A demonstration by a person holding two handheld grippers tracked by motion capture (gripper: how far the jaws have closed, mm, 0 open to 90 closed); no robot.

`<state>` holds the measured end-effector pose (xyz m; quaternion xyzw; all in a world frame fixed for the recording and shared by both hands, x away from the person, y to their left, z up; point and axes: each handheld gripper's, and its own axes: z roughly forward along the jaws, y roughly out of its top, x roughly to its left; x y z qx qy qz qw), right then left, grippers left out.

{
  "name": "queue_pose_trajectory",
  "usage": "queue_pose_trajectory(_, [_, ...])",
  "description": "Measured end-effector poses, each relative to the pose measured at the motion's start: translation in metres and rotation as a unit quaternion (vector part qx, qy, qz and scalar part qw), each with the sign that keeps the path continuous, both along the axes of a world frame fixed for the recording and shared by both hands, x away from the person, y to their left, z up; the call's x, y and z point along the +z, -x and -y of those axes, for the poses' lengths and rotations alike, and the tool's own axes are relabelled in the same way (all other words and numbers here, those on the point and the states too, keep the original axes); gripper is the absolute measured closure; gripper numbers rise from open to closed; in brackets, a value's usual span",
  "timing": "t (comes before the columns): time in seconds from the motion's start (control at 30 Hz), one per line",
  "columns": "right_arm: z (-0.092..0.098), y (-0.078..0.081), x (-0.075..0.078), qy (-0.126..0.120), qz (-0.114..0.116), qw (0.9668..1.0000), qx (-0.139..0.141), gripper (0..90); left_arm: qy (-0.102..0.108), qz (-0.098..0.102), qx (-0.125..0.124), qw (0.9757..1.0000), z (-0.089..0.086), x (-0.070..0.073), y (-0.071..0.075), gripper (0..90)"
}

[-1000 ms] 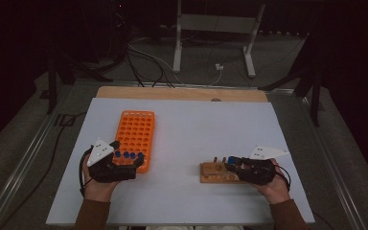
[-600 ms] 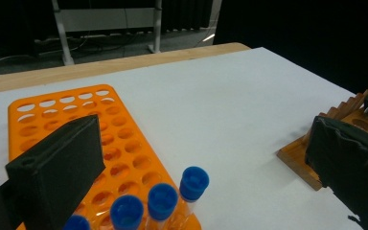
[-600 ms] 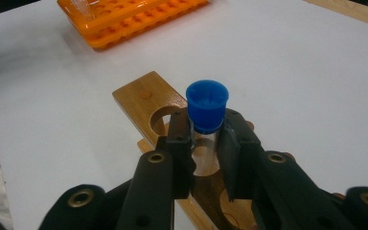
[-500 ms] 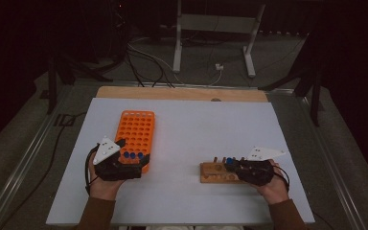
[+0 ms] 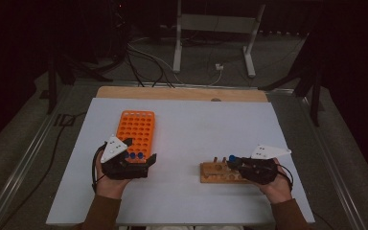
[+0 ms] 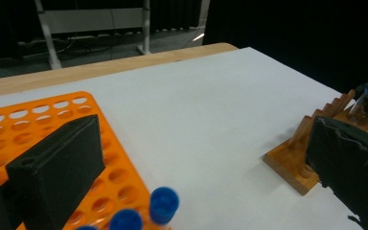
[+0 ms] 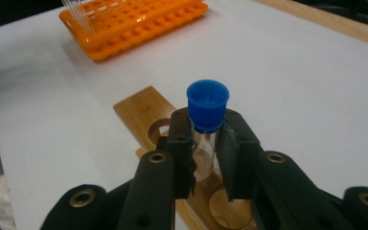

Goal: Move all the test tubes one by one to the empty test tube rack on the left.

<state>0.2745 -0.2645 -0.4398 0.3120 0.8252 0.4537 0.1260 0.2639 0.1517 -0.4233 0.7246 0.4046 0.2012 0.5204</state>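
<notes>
Clamped on a blue-capped tube (image 7: 206, 120), the right gripper (image 7: 206, 143) holds it upright just under the cap, above the wooden rack (image 7: 143, 112) on the white table (image 7: 292, 72) in the right gripper view. Seen from above, the left gripper (image 5: 136, 160) sits at the near end of the orange rack (image 5: 136, 127). Its own view shows black jaws standing wide over that rack, gripping nothing, capped tubes (image 6: 163, 203) between them.

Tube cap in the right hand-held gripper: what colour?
Blue cap; clearest in the right gripper view.
</notes>
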Motion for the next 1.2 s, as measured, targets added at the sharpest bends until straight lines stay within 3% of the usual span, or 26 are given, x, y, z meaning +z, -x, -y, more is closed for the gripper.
queue_pose_trajectory(0.7, [0.008, 0.001, 0.041, -0.034, 0.029, 0.999, 0.005, 76.7, -0.001, 0.001, -0.041, 0.9992, 0.037, 0.004, -0.009, 0.8])
queue_pose_trajectory(1.2, [-0.004, -0.003, 0.053, -0.039, 0.046, 0.9982, 0.009, 76.7, 0.0, 0.001, -0.062, 0.9981, 0.055, 0.004, -0.012, 1.2])
